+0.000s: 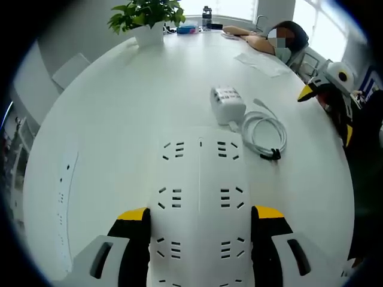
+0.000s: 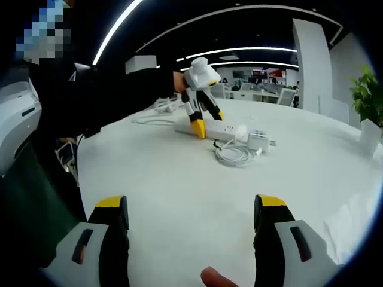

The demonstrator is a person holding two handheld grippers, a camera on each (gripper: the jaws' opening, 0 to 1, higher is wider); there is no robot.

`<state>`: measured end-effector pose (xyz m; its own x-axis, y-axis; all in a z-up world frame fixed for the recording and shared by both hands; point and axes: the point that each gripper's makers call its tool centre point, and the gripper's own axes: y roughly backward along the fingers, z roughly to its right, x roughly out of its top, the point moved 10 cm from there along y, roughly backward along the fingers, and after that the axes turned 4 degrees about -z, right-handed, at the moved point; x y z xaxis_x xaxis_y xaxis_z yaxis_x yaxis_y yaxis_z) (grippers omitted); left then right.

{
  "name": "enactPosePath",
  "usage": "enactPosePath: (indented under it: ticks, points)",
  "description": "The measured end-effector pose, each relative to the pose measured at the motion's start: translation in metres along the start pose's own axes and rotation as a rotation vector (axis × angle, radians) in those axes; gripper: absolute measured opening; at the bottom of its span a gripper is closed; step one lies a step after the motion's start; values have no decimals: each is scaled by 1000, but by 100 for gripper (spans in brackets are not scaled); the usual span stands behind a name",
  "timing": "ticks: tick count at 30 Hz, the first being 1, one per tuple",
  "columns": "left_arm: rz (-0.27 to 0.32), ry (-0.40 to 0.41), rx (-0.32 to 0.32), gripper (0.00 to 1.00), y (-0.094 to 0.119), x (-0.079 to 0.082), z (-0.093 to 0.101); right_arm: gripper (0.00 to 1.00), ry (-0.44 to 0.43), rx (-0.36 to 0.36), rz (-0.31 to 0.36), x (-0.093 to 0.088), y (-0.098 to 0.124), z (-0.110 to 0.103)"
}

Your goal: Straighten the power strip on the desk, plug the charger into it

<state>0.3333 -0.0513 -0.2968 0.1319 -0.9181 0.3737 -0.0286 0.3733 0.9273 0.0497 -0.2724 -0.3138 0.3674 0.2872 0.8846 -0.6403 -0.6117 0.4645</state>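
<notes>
In the left gripper view the left gripper [image 1: 199, 239] clamps the white strip [image 1: 199, 197], whose near end is cut off at the frame's bottom. Just past its far end lie the charger [image 1: 227, 104] and its coiled cable [image 1: 263, 133] on the white desk [image 1: 119, 119]. The right gripper [image 2: 191, 224] hangs spread apart over bare desk, with strip and charger well beyond it. A plant [image 1: 146, 18] stands farthest back.

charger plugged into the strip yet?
No. The charger lies loose on the desk beyond the power strip, cable coiled beside it.
</notes>
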Motion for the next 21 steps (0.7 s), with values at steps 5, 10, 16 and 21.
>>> enactPosePath:
  ticks: [5, 10, 16, 21]
  points:
    - [1, -5, -2, 68, -1, 3, 1, 86, -5, 3, 0, -1, 0, 0]
    - [1, -11, -5, 68, -3, 6, 1, 86, -5, 1, -3, -2, 1, 2]
    - [8, -10, -6, 68, -4, 9, 0, 86, -13, -7, -1, -4, 4, 4]
    - [5, -12, -6, 68, -5, 12, -1, 86, -15, -7, 0, -4, 4, 5]
